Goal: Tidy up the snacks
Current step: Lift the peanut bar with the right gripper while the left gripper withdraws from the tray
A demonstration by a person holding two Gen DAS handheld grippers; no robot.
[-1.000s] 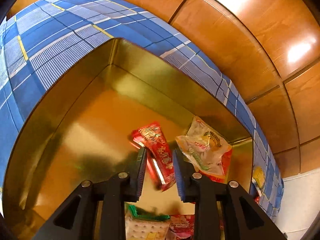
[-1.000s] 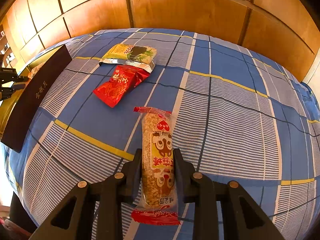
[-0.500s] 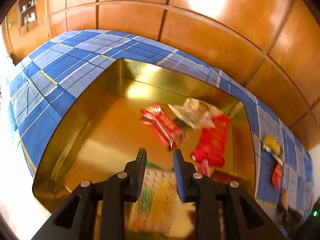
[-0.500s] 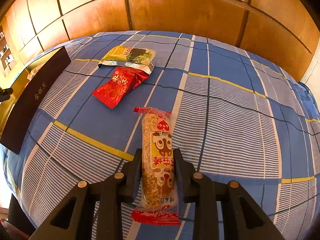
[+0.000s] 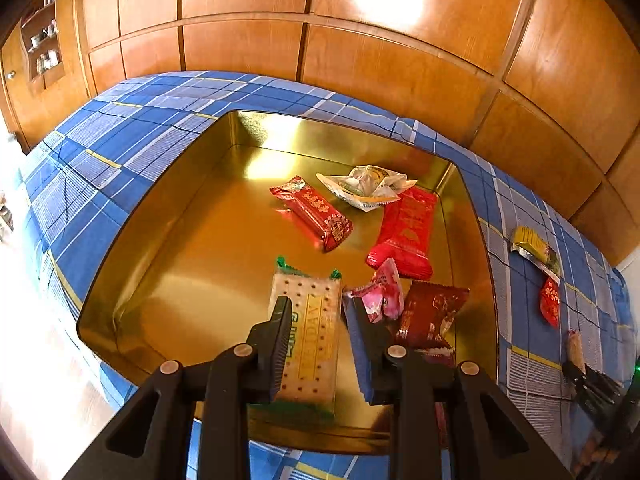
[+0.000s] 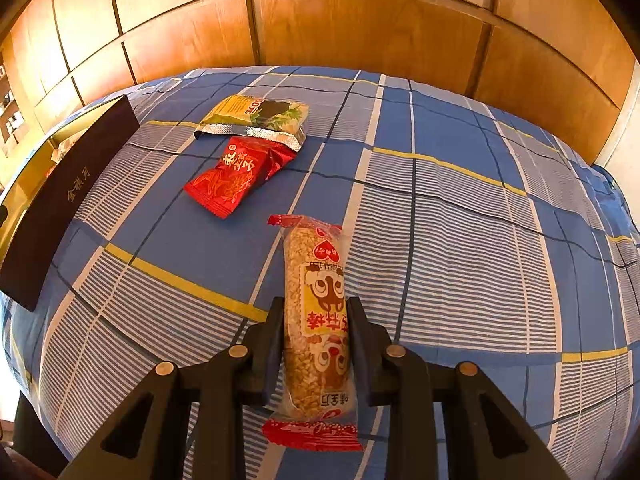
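The long clear-wrapped puffed-rice bar with red crimped ends (image 6: 316,332) is lying on the blue plaid bedspread (image 6: 460,216), and the right hand-held gripper (image 6: 314,344) is clamping it between narrow jaws. The step in hand appears to be the pick-up; the next move likely calls for lifting the bar and carrying it to the gold metal tin (image 5: 168,240), which is sitting on the same bedspread. The left hand-held gripper (image 5: 316,340) is hovering over the tin, jaws narrow and holding nothing. Six packets are lying inside the tin; two more, a yellow-green foil packet (image 6: 256,118) and a red foil packet (image 6: 236,172), are waiting beyond the bar.
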